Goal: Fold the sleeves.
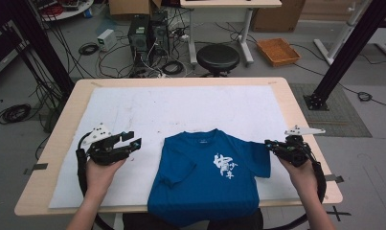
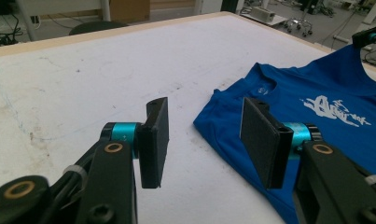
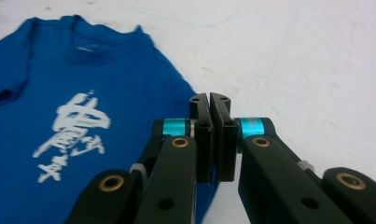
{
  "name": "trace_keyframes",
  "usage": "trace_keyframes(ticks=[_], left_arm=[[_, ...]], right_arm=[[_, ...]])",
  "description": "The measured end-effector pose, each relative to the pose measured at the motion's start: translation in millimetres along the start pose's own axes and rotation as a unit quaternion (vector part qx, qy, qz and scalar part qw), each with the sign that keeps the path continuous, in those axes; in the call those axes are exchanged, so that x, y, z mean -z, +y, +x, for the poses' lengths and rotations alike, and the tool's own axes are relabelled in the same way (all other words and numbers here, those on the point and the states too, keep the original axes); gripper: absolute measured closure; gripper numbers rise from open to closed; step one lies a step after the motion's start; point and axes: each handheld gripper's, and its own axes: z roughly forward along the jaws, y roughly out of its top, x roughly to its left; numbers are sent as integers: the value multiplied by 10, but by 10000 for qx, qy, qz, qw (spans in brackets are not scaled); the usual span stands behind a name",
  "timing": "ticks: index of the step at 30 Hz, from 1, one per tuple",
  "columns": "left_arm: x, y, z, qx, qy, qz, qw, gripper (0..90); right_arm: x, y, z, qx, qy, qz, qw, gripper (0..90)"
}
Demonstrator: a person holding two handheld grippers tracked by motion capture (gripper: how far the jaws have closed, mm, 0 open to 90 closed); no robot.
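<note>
High view: stool and orange tray beyond table.

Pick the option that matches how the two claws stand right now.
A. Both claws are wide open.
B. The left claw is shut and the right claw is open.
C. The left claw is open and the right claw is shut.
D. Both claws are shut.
C: the left claw shows a clear gap between its pads above the white table cover, while the right claw has its pads pressed together beside the blue T-shirt.

White sheet bare beyond the blue T-shirt — passage open
</note>
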Motion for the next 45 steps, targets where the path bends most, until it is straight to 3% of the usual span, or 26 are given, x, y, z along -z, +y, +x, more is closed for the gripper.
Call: trace_keyframes(ticks=[8,11,26,30,33,38,41,45], left_arm=[[-32,-4,-6,38,-31,44,10000,521],[-60,-7,-22,38,-51,68,10000,521],[-135,-18,-67,15,-185,167,9997,521],[-148,-26,-66,-22,-198,214,9996,521],[-156,-34,-76,-17,-206,226,9995,521],[-163,-40,-83,-36,-209,249,9995,521],[-166,-43,-86,-18,-216,251,9994,521],[-163,-45,-99,-17,-203,261,9995,518]], right_arm=[[-5,140,395,318,129,-120,9993,885],[-46,187,533,398,201,-44,9990,885],[-527,283,1202,855,433,333,9948,882],[-667,288,1335,1009,492,444,9927,819],[-674,285,1342,1039,524,364,9925,778],[-515,246,1196,844,503,185,9950,753],[-326,78,1030,680,457,104,9966,729],[-198,-150,988,701,493,189,9961,719]])
